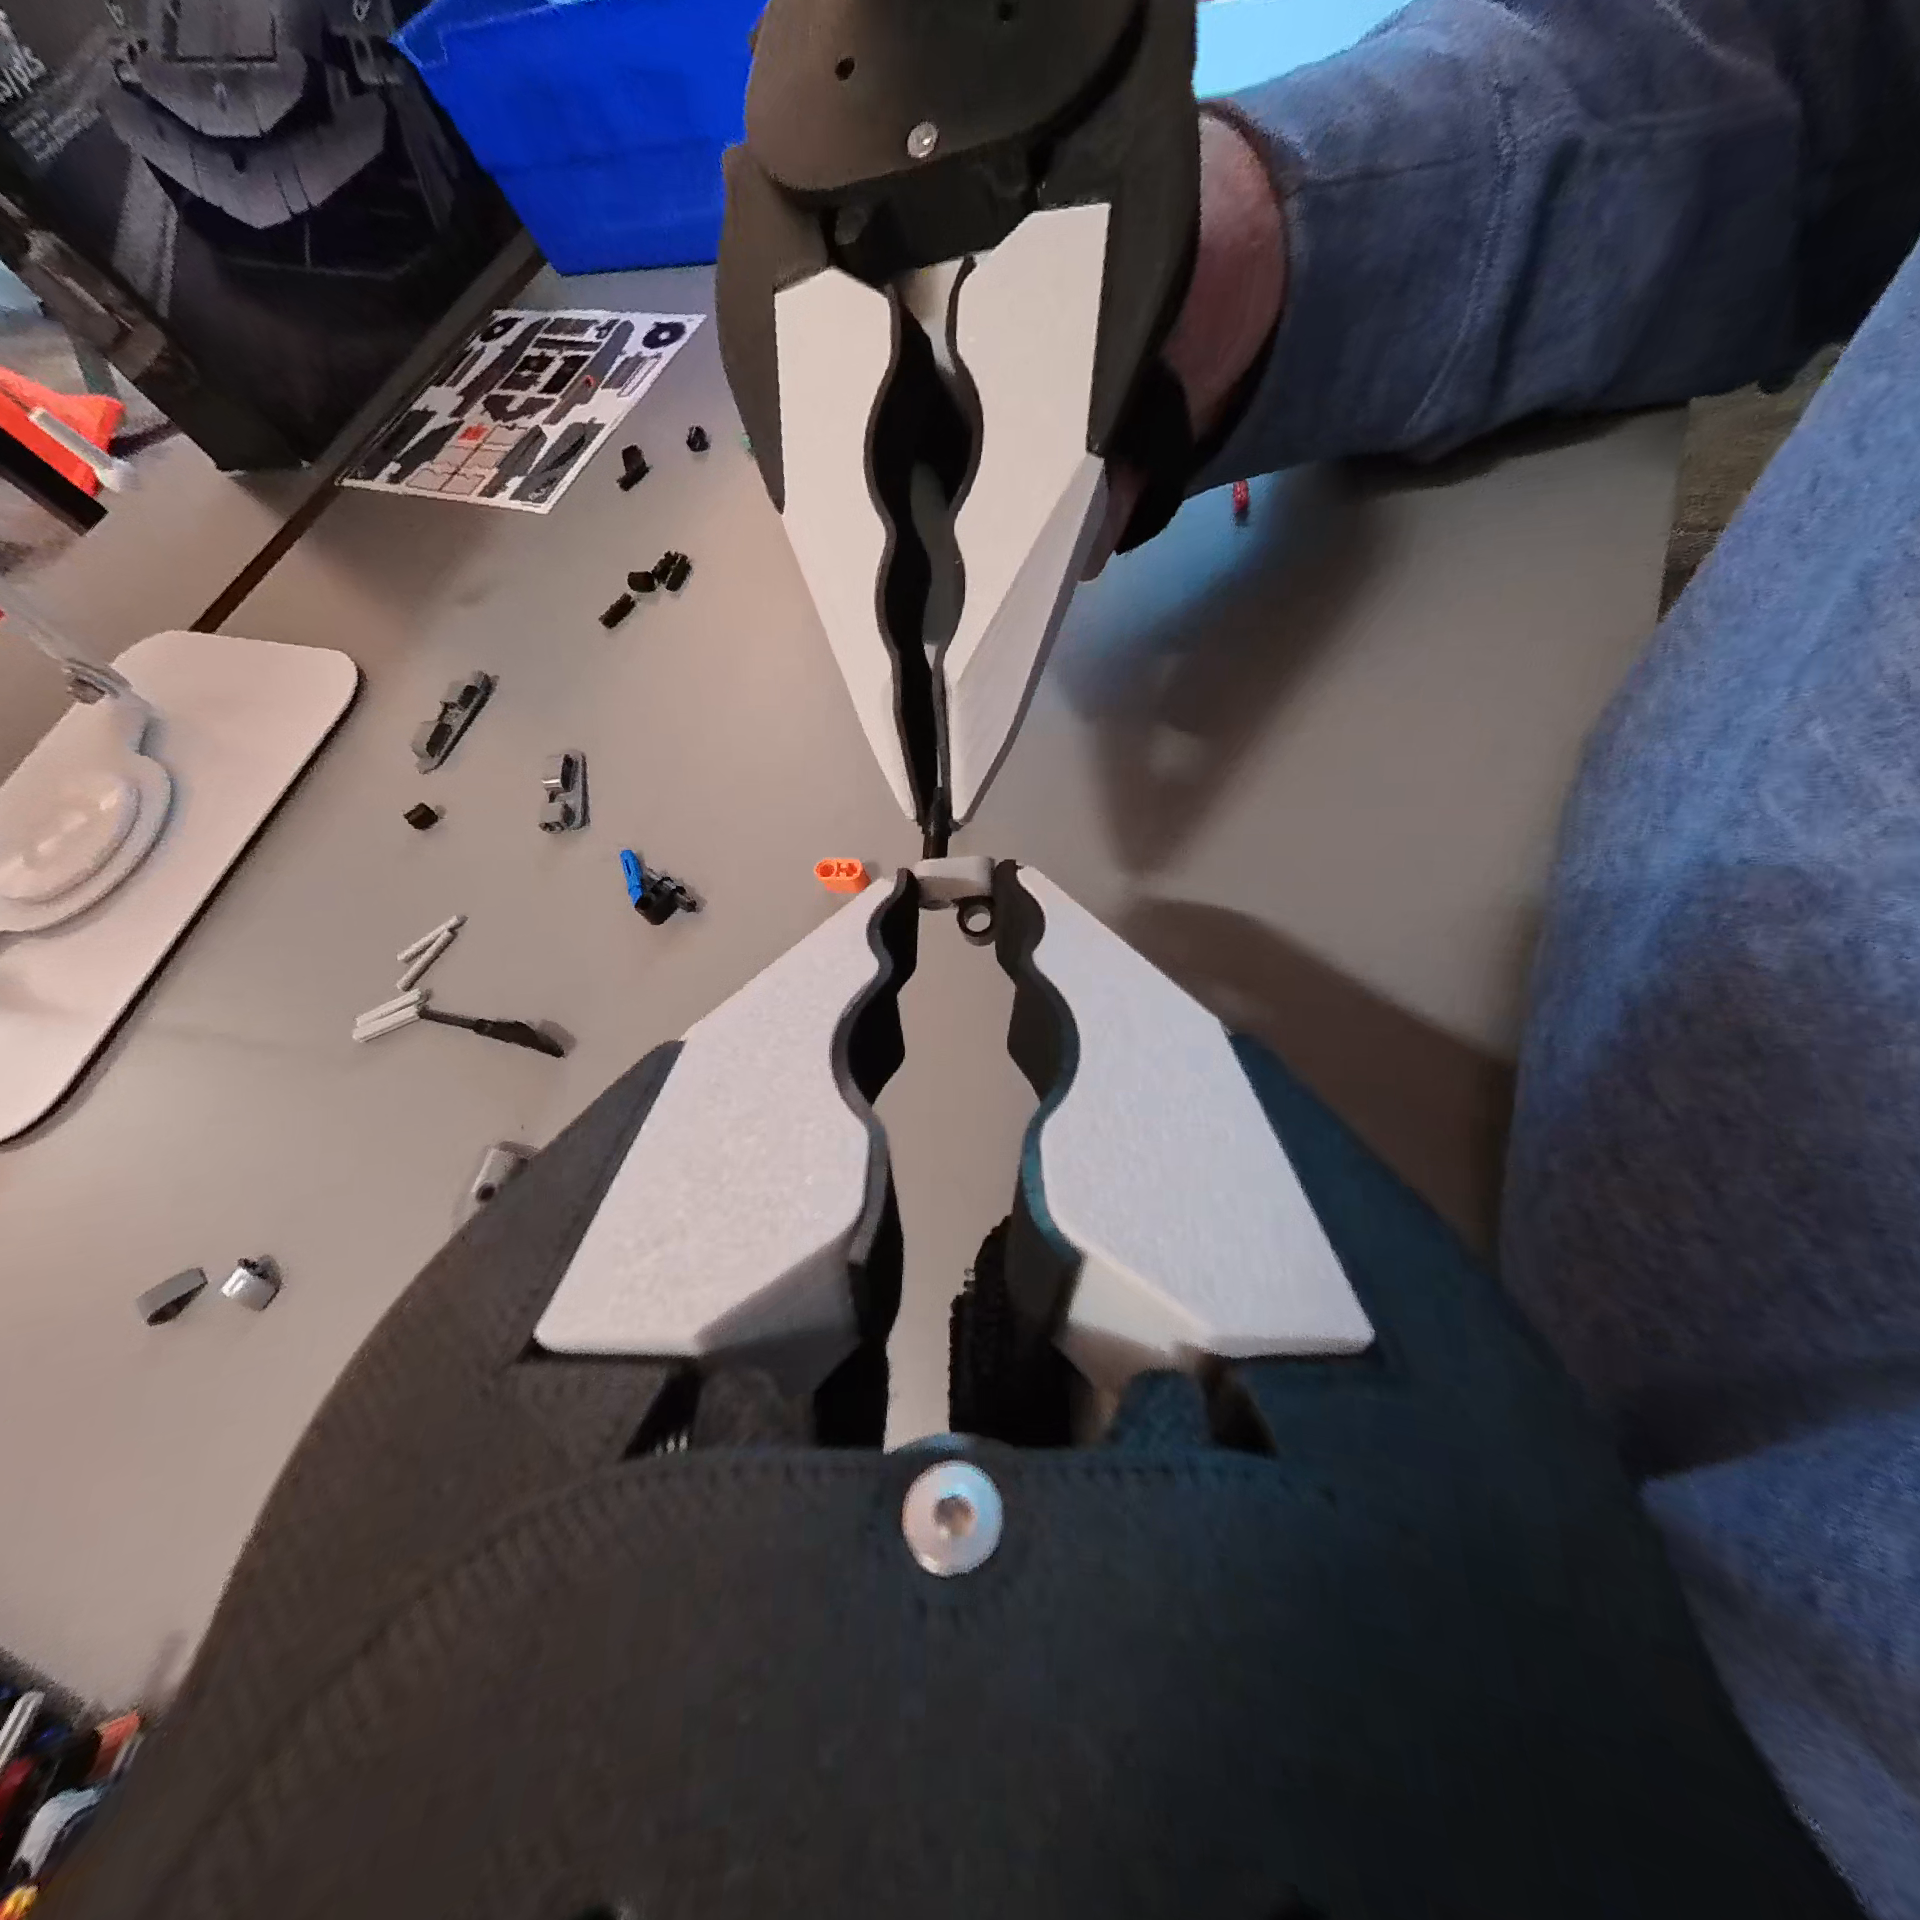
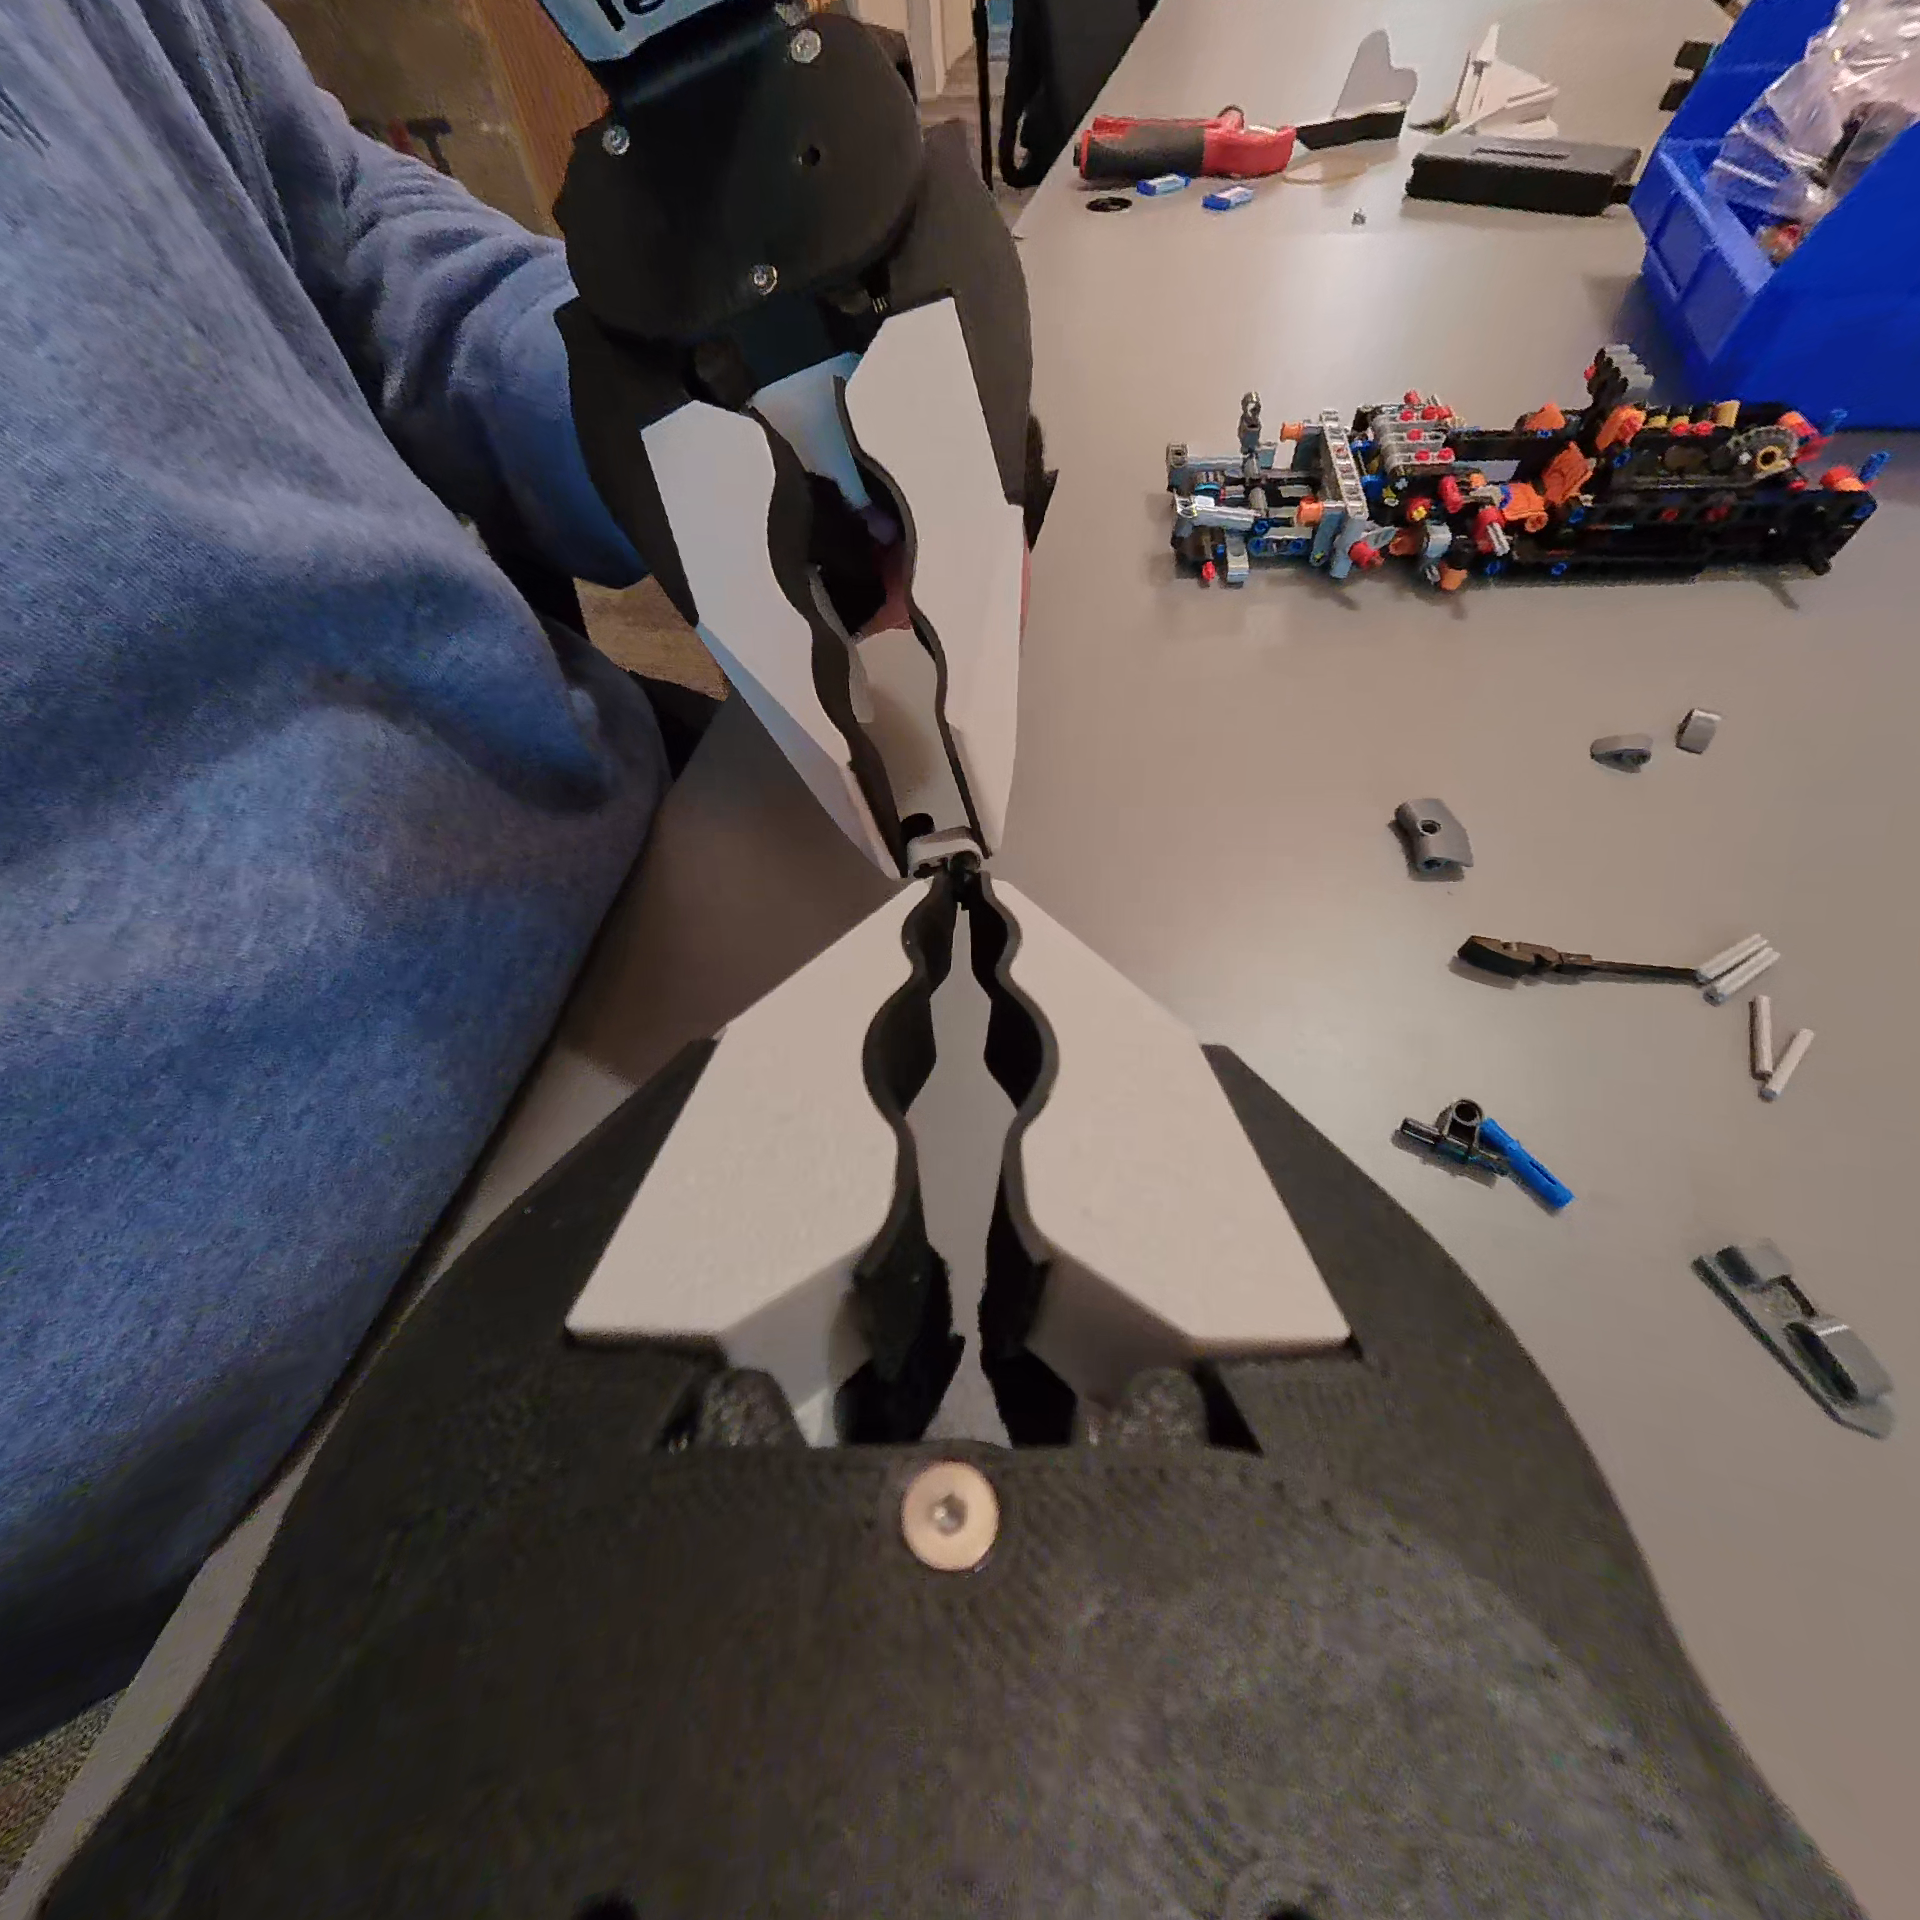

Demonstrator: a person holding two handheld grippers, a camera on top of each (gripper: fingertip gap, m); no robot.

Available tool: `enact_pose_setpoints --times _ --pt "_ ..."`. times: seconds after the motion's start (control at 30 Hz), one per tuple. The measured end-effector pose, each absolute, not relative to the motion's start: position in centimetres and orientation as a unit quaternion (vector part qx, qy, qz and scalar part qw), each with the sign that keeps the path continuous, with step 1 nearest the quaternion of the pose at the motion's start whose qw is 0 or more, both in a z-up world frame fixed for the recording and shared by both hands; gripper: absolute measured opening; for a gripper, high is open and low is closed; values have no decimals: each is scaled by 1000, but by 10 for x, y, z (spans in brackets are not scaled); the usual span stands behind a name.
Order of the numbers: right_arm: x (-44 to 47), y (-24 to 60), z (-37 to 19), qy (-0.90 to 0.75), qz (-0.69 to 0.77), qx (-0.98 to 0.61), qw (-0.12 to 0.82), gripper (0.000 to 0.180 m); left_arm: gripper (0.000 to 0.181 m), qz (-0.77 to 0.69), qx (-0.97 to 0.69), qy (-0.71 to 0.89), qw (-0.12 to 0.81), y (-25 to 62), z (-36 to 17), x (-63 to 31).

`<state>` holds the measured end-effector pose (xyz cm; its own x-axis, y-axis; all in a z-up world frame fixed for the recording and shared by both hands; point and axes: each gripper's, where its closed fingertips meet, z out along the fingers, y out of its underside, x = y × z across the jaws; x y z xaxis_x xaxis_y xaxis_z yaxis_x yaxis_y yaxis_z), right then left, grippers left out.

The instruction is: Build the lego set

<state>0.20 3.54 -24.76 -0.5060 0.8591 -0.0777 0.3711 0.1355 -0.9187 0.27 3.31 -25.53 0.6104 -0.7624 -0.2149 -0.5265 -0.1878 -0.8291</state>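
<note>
My left gripper is shut on a small light grey piece that has a black ring connector under it. My right gripper reaches in from the top of this view, tips against that piece, shut on a thin black pin. In the right wrist view my right gripper holds the black pin at its tips. The pin touches the grey piece held by the left gripper opposite. Both hold their parts above the grey table.
A partly built, multicoloured model lies at the right, with a blue bin behind it. Loose parts are scattered: an orange piece, a blue pin on a black connector, grey axles. A sticker sheet and a dark box lie at the left. Blue sleeves flank the grippers. My left and right fingertips are right by each other.
</note>
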Motion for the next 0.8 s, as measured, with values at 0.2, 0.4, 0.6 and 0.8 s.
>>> enact_pose_setpoints --times 0.2,0.4,0.6,0.8 --pt "5 33 -242 -709 514 -420 237 1 13 -135 -751 434 479 30 -250 6" --pt "7 32 -238 -704 533 -410 228 1 13 -145 -741 442 485 29 -244 8" --pt "9 31 -230 -687 565 -401 221 1 13 -172 -729 430 503 29 -235 10" --pt "9 28 -225 -679 582 -390 218 1 13 -203 -716 423 517 29 -228 15"
